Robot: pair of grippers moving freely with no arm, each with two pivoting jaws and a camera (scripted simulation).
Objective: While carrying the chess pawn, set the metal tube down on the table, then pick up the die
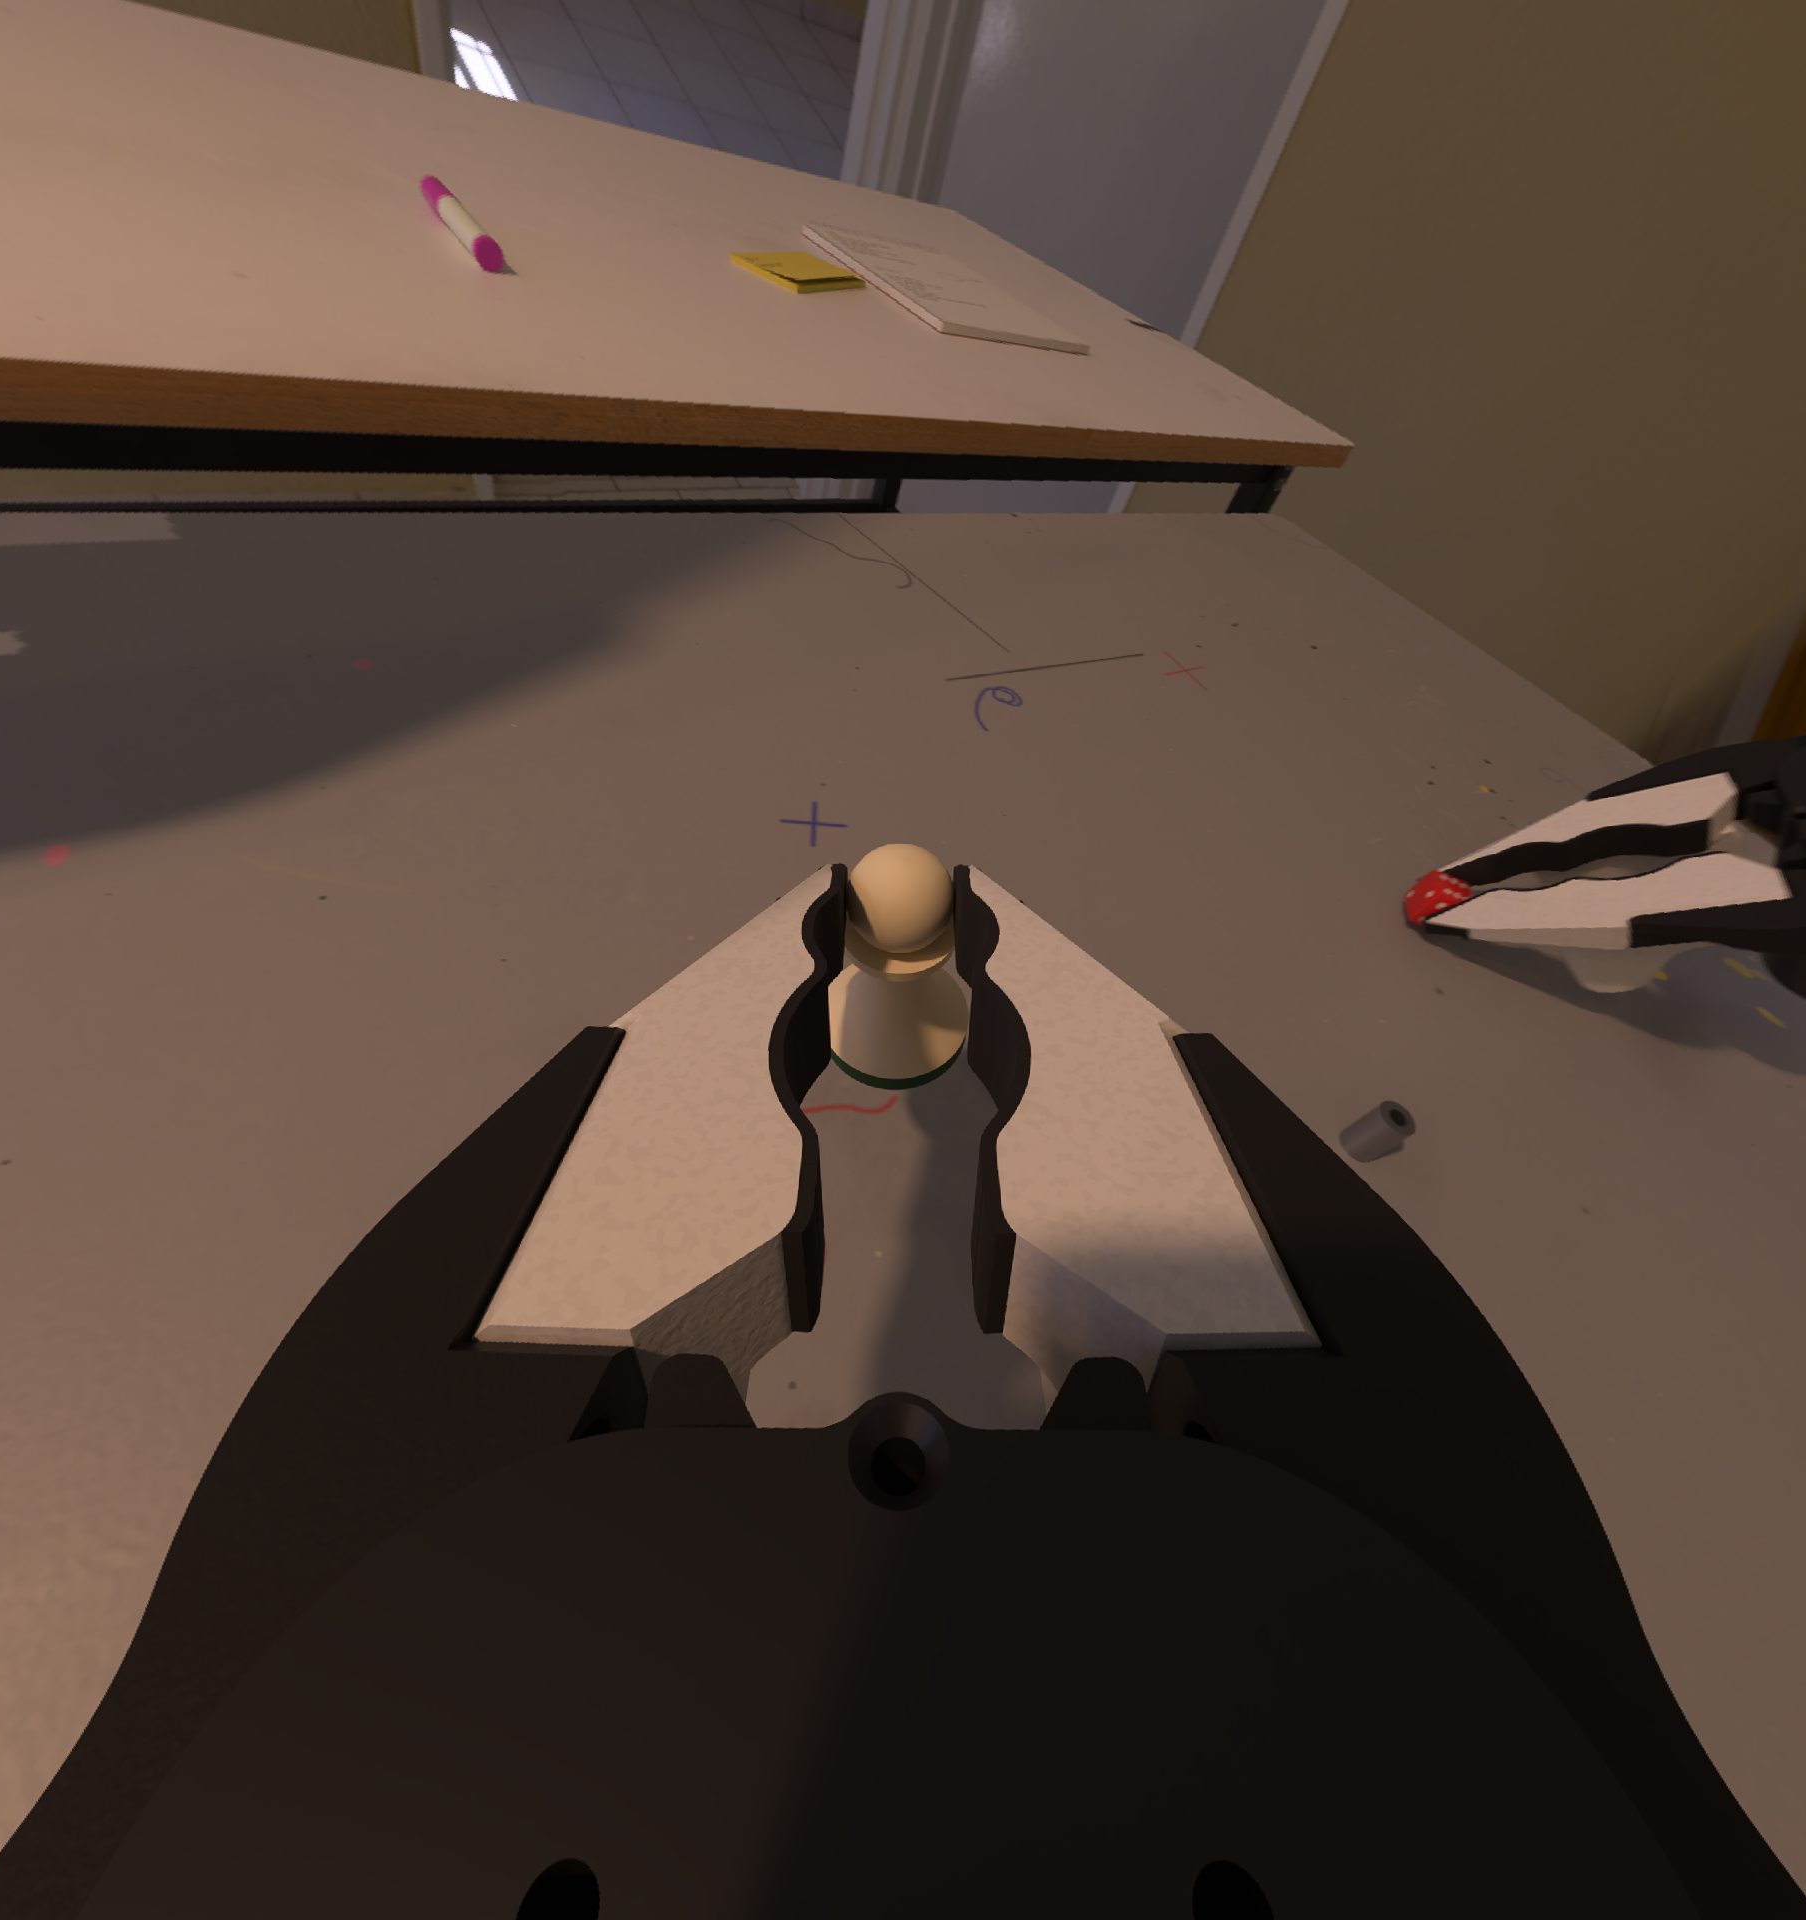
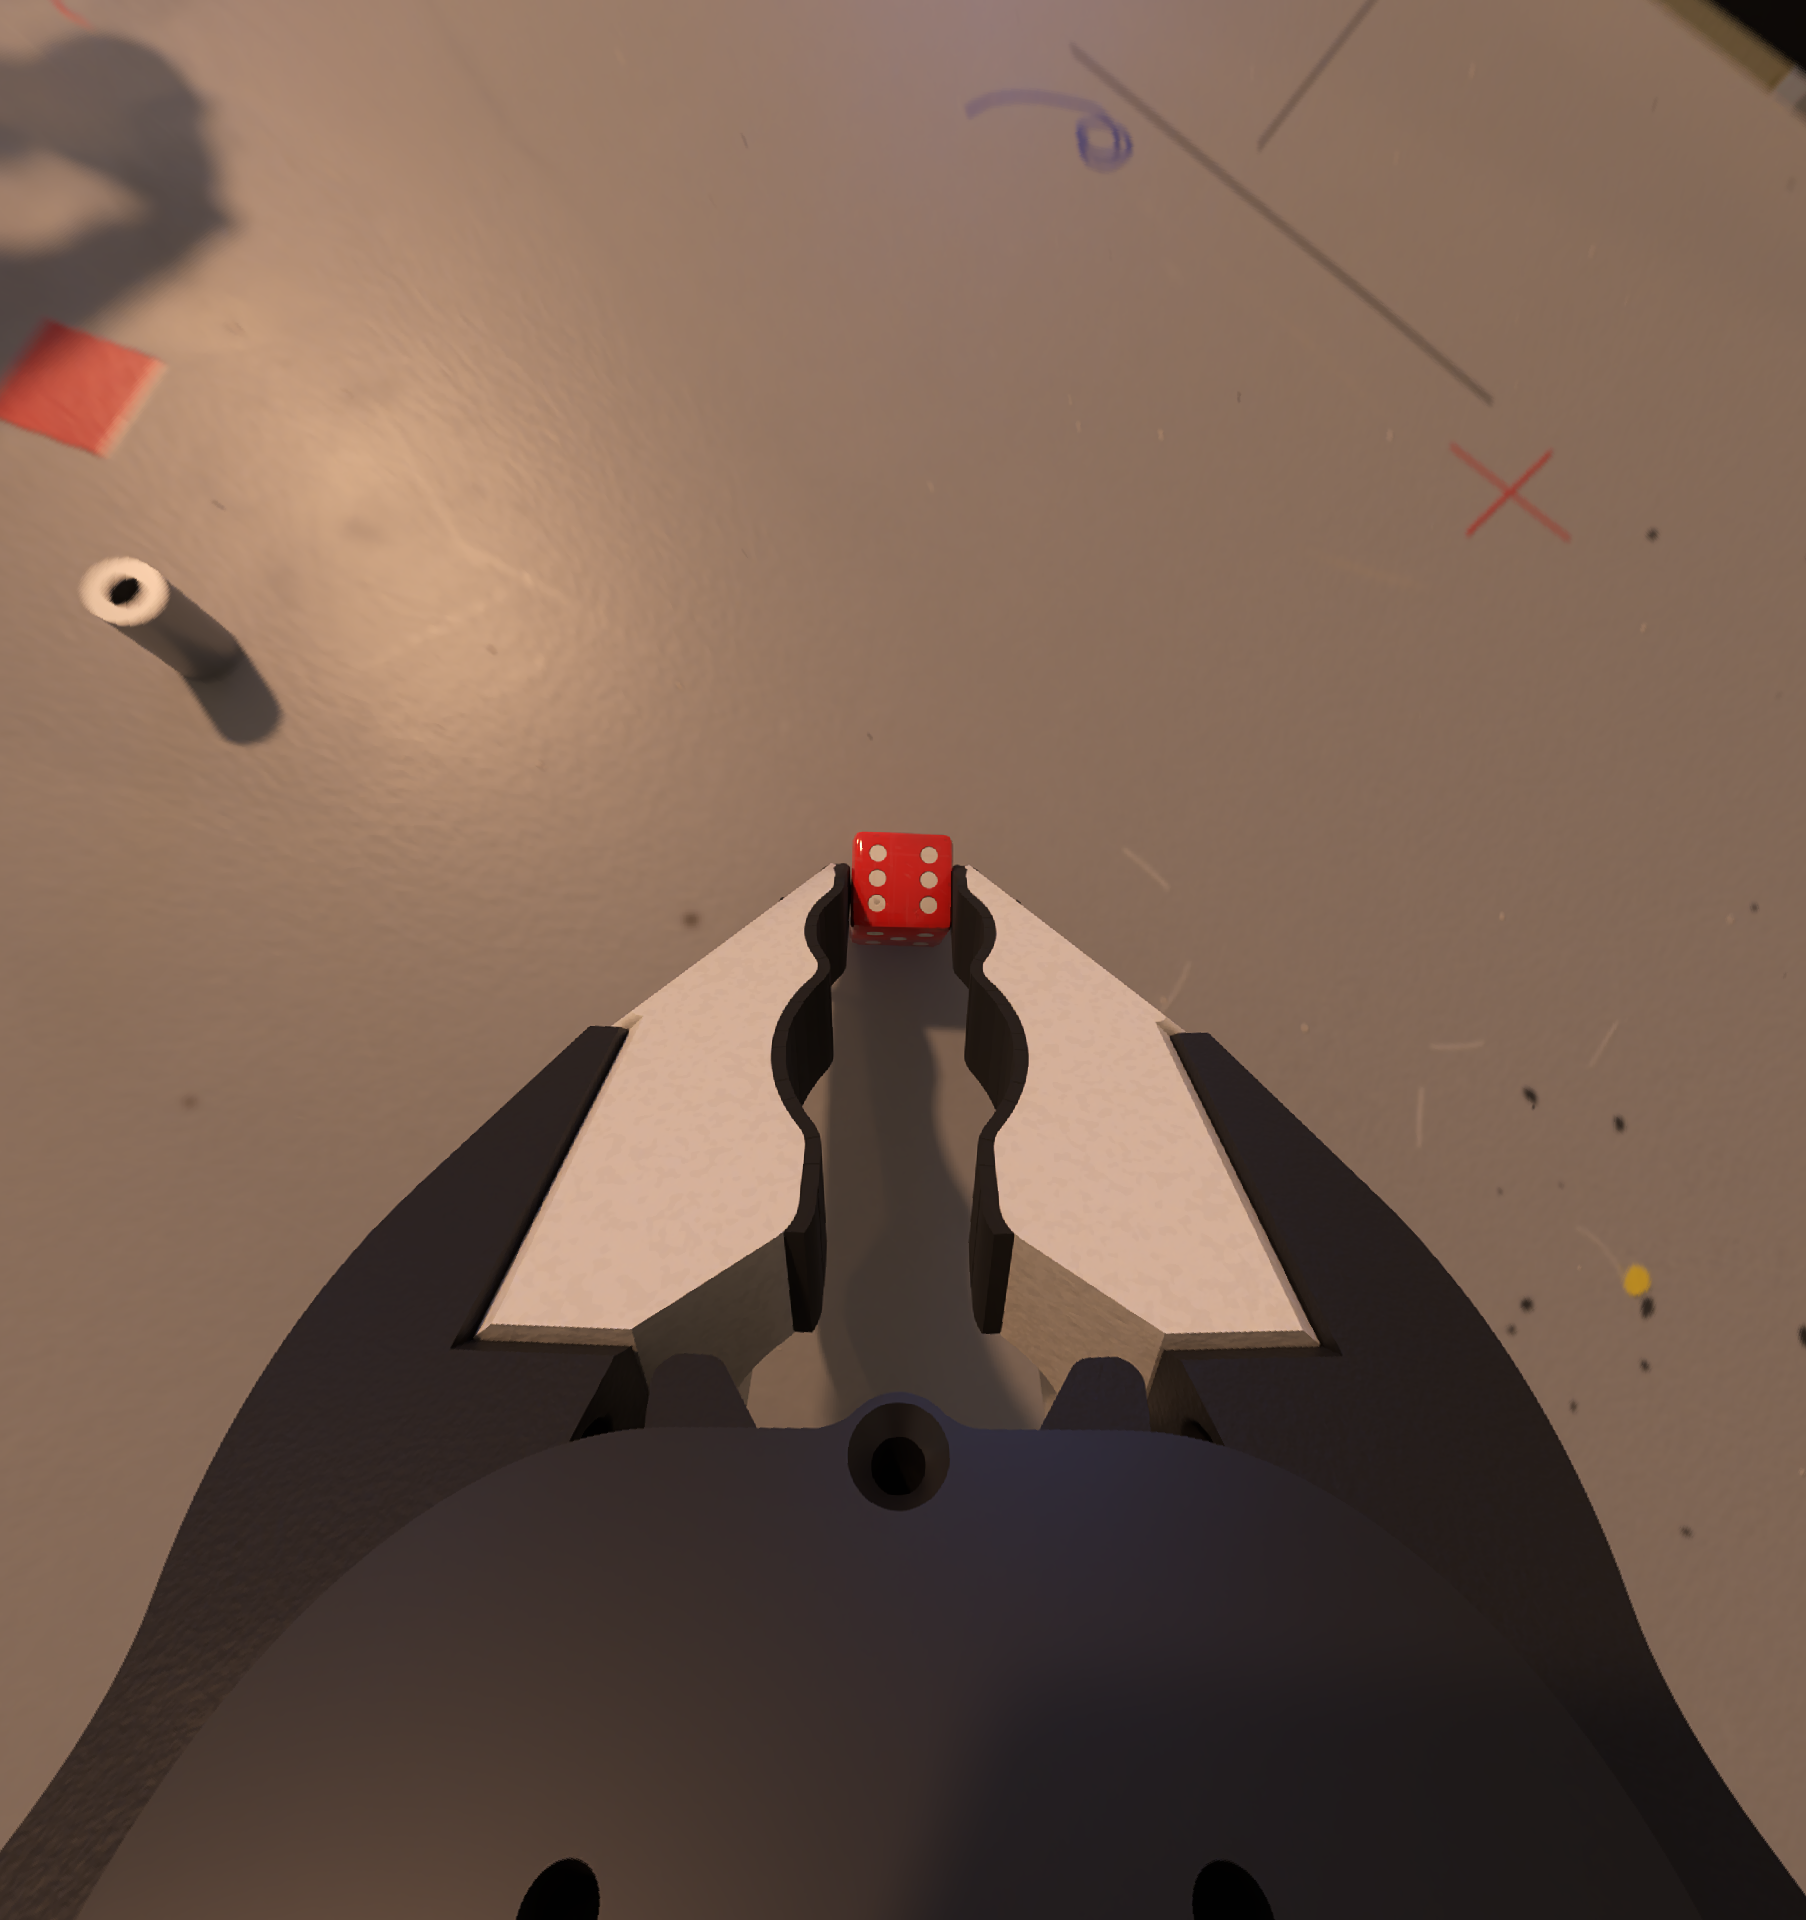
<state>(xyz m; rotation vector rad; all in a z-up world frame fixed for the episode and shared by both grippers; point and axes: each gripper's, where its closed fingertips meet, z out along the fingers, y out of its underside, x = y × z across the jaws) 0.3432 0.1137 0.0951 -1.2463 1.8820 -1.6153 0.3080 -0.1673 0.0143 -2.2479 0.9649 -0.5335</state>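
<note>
While left claw [image 1: 899, 894] grips pawn [image 1: 897, 966], right claw [image 2: 899, 894] pinches die [image 2: 901, 881].

Left gripper [image 1: 900, 883] clamping cream chess pawn [image 1: 897, 971]; right gripper [image 1: 1439, 906] pinching red die [image 1: 1431, 896], metal tube [image 1: 1379, 1129] lying on table [image 1: 463, 987]

One pawn [image 1: 897, 961], one die [image 2: 901, 881], one tube [image 2: 156, 619].

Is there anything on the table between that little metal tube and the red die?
Nothing. In the right wrist view the table is bare between the tube and the die, which sits between the right tongs' tips.
</note>
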